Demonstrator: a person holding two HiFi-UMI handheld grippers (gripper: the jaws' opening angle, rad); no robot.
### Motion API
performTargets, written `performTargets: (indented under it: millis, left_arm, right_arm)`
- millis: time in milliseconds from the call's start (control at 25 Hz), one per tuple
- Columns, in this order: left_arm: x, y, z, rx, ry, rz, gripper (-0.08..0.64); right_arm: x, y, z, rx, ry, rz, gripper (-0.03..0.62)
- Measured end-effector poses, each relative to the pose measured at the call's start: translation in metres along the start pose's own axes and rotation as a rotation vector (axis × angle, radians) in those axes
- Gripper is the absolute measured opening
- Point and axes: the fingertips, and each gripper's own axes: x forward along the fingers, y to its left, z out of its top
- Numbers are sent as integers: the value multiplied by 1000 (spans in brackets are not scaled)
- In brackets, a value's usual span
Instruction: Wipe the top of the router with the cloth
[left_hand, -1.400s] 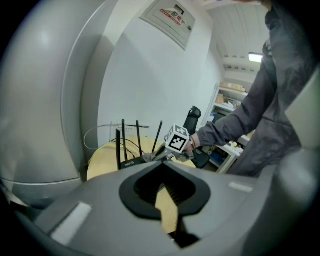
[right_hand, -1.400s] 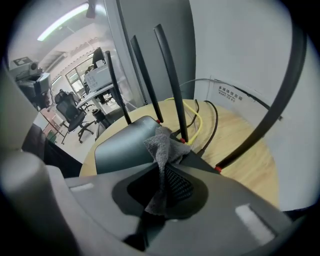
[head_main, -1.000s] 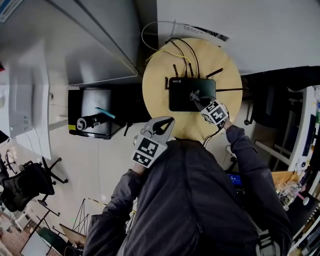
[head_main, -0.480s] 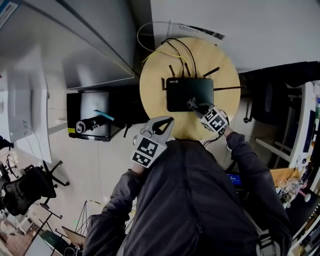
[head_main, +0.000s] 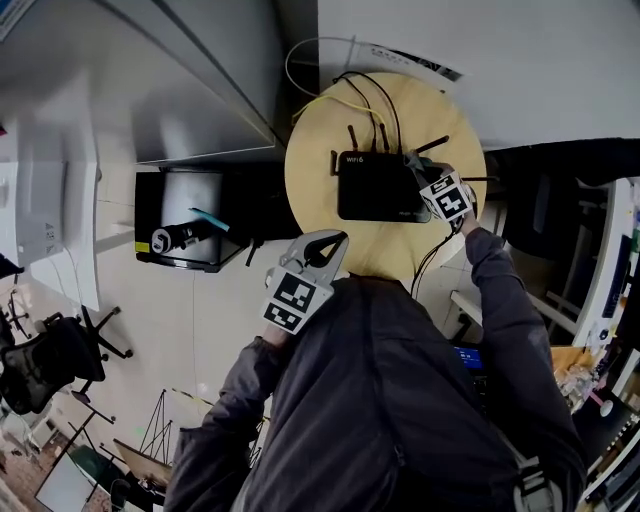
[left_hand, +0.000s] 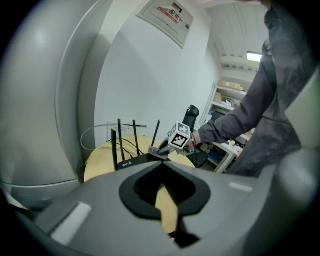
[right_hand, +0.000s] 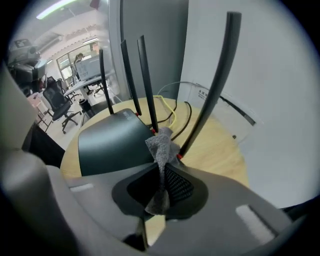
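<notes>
A black router (head_main: 372, 186) with several upright antennas lies on a round wooden table (head_main: 385, 250). My right gripper (head_main: 414, 166) is shut on a grey cloth (head_main: 410, 160) and holds it at the router's far right corner, by the antenna bases. In the right gripper view the cloth (right_hand: 161, 146) sticks out of the closed jaws and touches the router (right_hand: 112, 140) beside a slanted antenna (right_hand: 210, 85). My left gripper (head_main: 334, 241) hangs shut and empty off the table's near left edge. From there it looks across at the router (left_hand: 131, 162).
Black and yellow cables (head_main: 345, 98) run off the router's back toward the wall. A black open cabinet (head_main: 185, 235) with a cylindrical object inside stands left of the table. An office chair (head_main: 50, 365) is at the far left and dark furniture (head_main: 545, 200) at the right.
My right gripper has carried the cloth from the router's near middle to its far right corner. The left gripper has stayed where it was.
</notes>
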Motion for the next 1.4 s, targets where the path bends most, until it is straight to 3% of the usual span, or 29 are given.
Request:
performTargets:
  millis: [360, 880, 1080, 1280, 1400]
  left_arm:
    - [0, -1, -2, -3, -2, -1, 0]
    - [7, -9, 0, 23, 3, -39, 0]
    - [6, -10, 0, 20, 1, -31, 0]
    - [0, -6, -3, 6, -1, -4, 0]
    - [-2, -7, -5, 1, 1, 7, 0]
  right_arm:
    - [-7, 34, -25, -85, 55, 69, 29]
    - [-33, 93, -71, -29, 48, 155, 29]
    - [-35, 97, -73, -59, 68, 183, 29]
    - [-29, 36, -38, 23, -9, -8, 29]
    - [-17, 4, -27, 4, 24, -109, 29]
